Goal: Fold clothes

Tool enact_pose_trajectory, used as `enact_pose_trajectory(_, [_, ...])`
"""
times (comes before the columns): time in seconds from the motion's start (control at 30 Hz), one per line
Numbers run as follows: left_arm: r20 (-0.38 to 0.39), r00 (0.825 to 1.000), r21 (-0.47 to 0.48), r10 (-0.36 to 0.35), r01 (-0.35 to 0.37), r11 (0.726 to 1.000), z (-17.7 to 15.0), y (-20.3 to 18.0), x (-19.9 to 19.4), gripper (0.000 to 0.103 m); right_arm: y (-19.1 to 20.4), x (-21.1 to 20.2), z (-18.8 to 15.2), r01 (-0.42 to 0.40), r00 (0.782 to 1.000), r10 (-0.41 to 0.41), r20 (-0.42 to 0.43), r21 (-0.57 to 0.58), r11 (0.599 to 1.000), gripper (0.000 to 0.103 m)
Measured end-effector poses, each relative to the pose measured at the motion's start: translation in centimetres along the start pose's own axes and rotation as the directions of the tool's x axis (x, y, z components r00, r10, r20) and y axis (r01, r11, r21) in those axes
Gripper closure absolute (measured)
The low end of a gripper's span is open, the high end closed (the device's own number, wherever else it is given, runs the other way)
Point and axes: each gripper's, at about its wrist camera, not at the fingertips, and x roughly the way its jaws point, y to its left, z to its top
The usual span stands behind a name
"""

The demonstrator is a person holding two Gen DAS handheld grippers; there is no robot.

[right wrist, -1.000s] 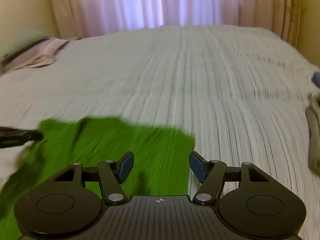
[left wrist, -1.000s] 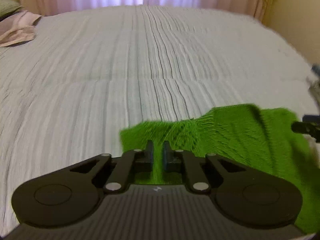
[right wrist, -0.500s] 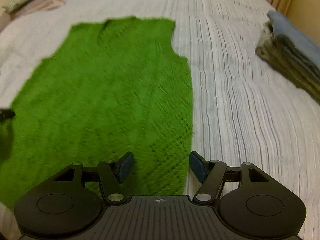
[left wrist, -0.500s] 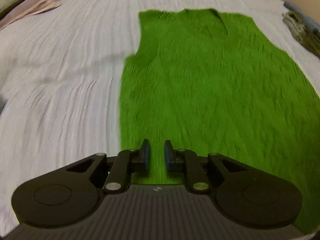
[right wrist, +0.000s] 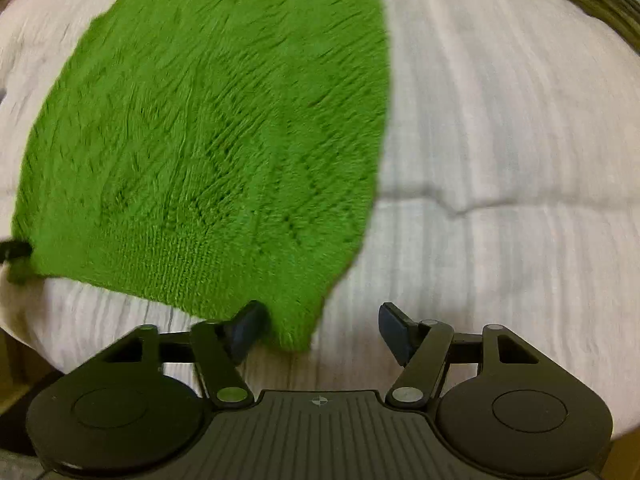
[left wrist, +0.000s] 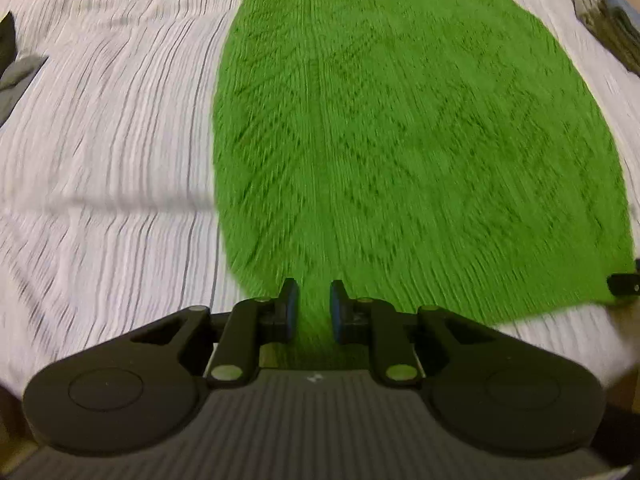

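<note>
A bright green knitted vest (left wrist: 400, 120) lies spread flat on the white striped bed cover (left wrist: 100, 140), neck end far from me. My left gripper (left wrist: 310, 308) sits at the vest's near hem, its jaws slightly apart with the green hem between them. The vest also shows in the right wrist view (right wrist: 208, 120). My right gripper (right wrist: 320, 326) is open, with the vest's near right hem corner lying between its fingers. The tip of the left gripper shows at the left edge of the right wrist view.
A stack of folded dark and blue clothes (left wrist: 608, 20) lies at the far right of the bed. A dark grey garment (left wrist: 16, 64) lies at the far left edge. The bed's near edge runs just below both grippers.
The vest went from held up and bunched to spread flat on the bed. Both grippers drew back to the near hem. The left jaws have opened slightly.
</note>
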Motion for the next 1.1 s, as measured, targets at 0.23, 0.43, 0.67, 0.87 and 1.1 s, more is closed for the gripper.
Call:
enact_pose_trajectory(0.23, [0.034,0.999,-0.050,0.010,-0.008,0.999,2.0,-0.6,-7.6,0.086,0.1,-8.9,4.1,-0.093,0.987,0.085,0.133,0.053,0.994,0.037])
enact_pose_trajectory(0.43, [0.110,0.991,-0.057,0.070,-0.064,0.996,4.7,-1.5,-12.0,0.080,1.8,-14.1,5.4,-0.096,0.970,0.086,0.227,0.033,0.995,0.001])
enact_pose_trajectory(0.67, [0.133,0.987,-0.090,0.093,-0.081,0.993,4.4,-2.2,-15.5,0.068,3.7,-14.5,4.1,-0.063,0.979,0.067,0.194,-0.023,0.998,0.001])
enact_pose_trajectory(0.87, [0.155,0.985,-0.078,0.071,-0.059,0.995,3.9,-2.4,-17.1,0.064,4.6,-16.1,2.6,-0.033,0.976,0.037,0.213,-0.022,0.999,0.001])
enact_pose_trajectory(1.1, [0.199,0.979,0.015,0.051,-0.055,0.998,3.9,-2.3,-18.7,0.061,6.8,-17.2,0.3,-0.031,0.975,0.015,0.223,0.069,0.997,0.001])
